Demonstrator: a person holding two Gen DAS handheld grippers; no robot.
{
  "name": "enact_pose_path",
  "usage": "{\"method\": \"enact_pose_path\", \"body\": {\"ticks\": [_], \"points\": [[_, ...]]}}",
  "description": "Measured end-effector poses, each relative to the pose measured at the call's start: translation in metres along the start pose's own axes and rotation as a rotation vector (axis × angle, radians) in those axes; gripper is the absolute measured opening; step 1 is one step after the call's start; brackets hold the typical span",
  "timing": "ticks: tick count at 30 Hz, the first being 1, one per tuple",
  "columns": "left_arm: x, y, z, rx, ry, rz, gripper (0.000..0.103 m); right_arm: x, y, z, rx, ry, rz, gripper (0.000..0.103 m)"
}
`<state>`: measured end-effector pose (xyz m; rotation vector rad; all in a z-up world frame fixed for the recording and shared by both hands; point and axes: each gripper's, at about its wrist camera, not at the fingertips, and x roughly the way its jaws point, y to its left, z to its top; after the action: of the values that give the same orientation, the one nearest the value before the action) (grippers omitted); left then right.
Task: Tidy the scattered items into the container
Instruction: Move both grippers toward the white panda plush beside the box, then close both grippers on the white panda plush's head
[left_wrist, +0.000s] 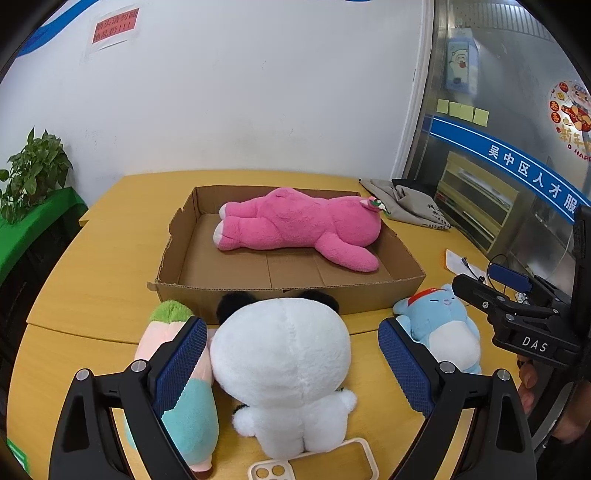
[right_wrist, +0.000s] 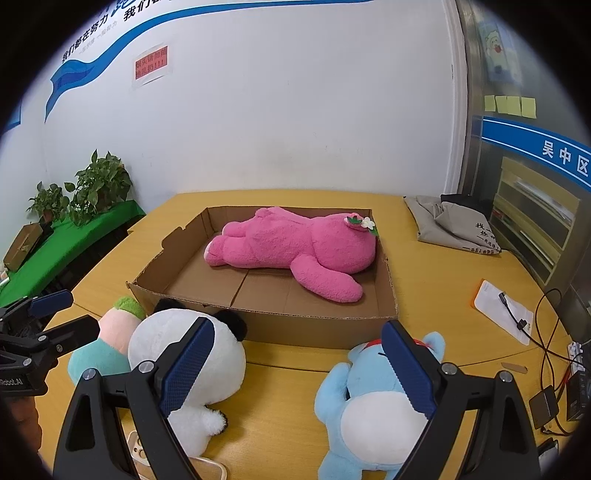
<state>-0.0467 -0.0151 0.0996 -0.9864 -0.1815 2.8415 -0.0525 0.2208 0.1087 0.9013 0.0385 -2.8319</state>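
A shallow cardboard box (left_wrist: 258, 291) (right_wrist: 207, 314) sits mid-table with a pink plush bear (left_wrist: 299, 225) (right_wrist: 295, 247) lying inside. In front of it lie a white panda plush (left_wrist: 284, 365) (right_wrist: 162, 350), a pink-green-teal plush (left_wrist: 192, 413) (right_wrist: 107, 343) at its left, and a blue cat plush (left_wrist: 443, 328) (right_wrist: 373, 406) at its right. My left gripper (left_wrist: 291, 362) is open, its fingers either side of the panda. My right gripper (right_wrist: 299, 365) is open above the table between the panda and the blue cat, its right finger in front of the cat.
A beige phone case (left_wrist: 314, 461) (right_wrist: 144, 454) lies at the near edge. A grey cloth bag (left_wrist: 406, 203) (right_wrist: 454, 225) lies at the far right. A white packet with a cable (right_wrist: 506, 310), wires and adapters (right_wrist: 554, 391) are at the right. Potted plants (right_wrist: 92, 188) stand left.
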Motion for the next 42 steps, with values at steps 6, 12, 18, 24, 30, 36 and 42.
{"method": "enact_pose_path", "body": {"ticks": [6,12,18,24,30,36,42], "points": [[0.011,0.010,-0.008,-0.007,0.038,-0.005,0.096,0.005,0.004,-0.005,0.003,0.003,0.034,0.092],[0.018,0.027,-0.027,0.002,0.082,-0.010,0.096,0.010,0.004,-0.019,0.008,0.013,0.099,0.092],[0.013,0.056,-0.046,-0.001,0.106,0.003,0.096,0.026,0.011,-0.046,0.010,0.107,0.229,0.092],[0.014,0.088,-0.050,-0.082,0.128,0.008,0.096,0.044,0.038,-0.064,0.008,0.176,0.332,0.092],[0.049,0.066,-0.020,-0.042,0.144,-0.159,0.096,0.077,0.060,-0.079,0.027,0.273,0.418,0.092],[0.133,0.053,-0.014,-0.008,0.298,-0.209,0.097,0.100,0.076,-0.101,0.051,0.318,0.465,0.092],[0.132,0.049,-0.018,0.010,0.292,-0.252,0.085,0.125,0.082,-0.120,0.047,0.363,0.488,0.076]]}}
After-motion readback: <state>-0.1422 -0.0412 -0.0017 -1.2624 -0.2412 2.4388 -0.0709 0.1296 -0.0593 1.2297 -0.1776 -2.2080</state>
